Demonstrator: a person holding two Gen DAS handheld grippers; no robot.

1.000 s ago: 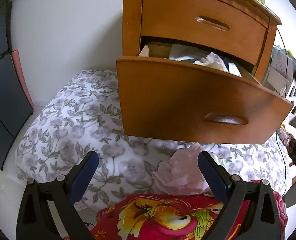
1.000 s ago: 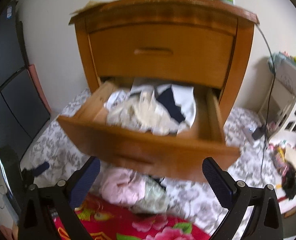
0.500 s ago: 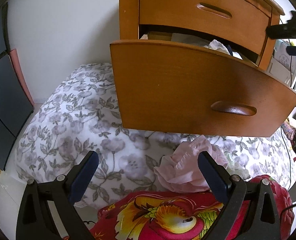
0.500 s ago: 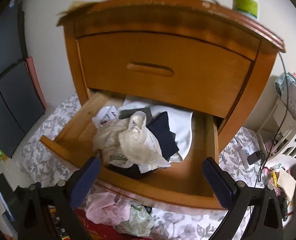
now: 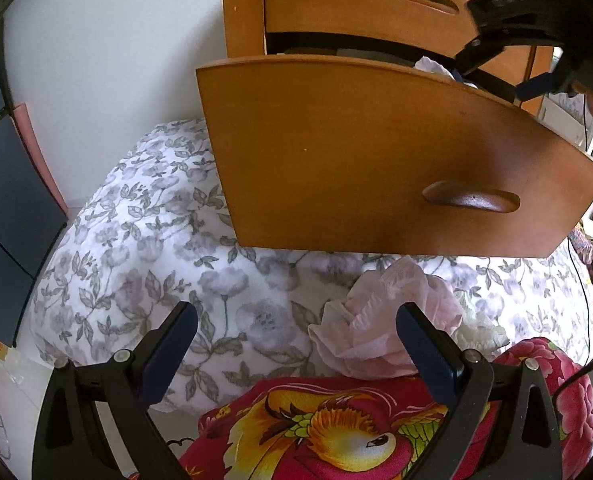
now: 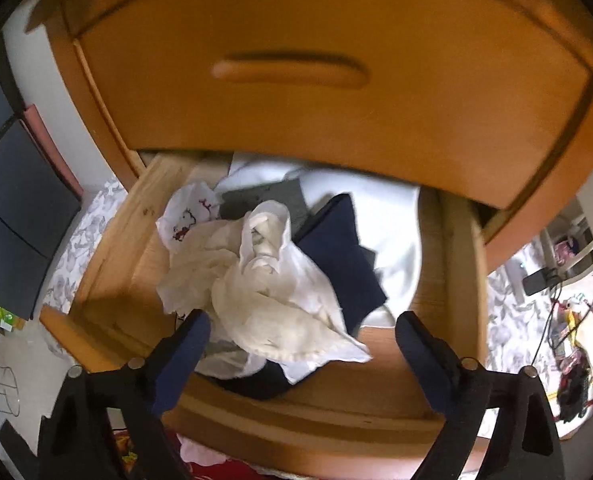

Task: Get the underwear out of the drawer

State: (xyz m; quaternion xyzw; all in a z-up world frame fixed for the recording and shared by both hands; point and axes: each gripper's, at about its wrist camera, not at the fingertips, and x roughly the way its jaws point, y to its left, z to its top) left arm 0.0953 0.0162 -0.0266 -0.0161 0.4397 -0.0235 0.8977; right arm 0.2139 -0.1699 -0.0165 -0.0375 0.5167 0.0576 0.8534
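Note:
The lower wooden drawer (image 6: 108, 268) is pulled out and holds a heap of clothes. On top lies crumpled cream-white underwear (image 6: 272, 292), with a navy piece (image 6: 344, 256), a grey piece (image 6: 272, 200) and white cloth around it. My right gripper (image 6: 302, 336) hangs open just above the cream underwear, touching nothing. My left gripper (image 5: 296, 330) stays open and low below the drawer front (image 5: 368, 152), above pink underwear (image 5: 380, 320) lying on the bedding. In the left wrist view the right gripper (image 5: 512, 76) shows over the drawer's top edge.
A flowered white quilt (image 5: 144, 240) and a red patterned blanket (image 5: 336, 432) lie under the drawer. The shut top drawer (image 6: 296, 68) overhangs the open one. A dark cabinet (image 5: 8, 200) stands left; cables and clutter (image 6: 568, 320) lie right.
The right gripper has moved forward and down into the open drawer, close above the cream underwear. The left gripper sank slightly below the drawer front. Both stayed open.

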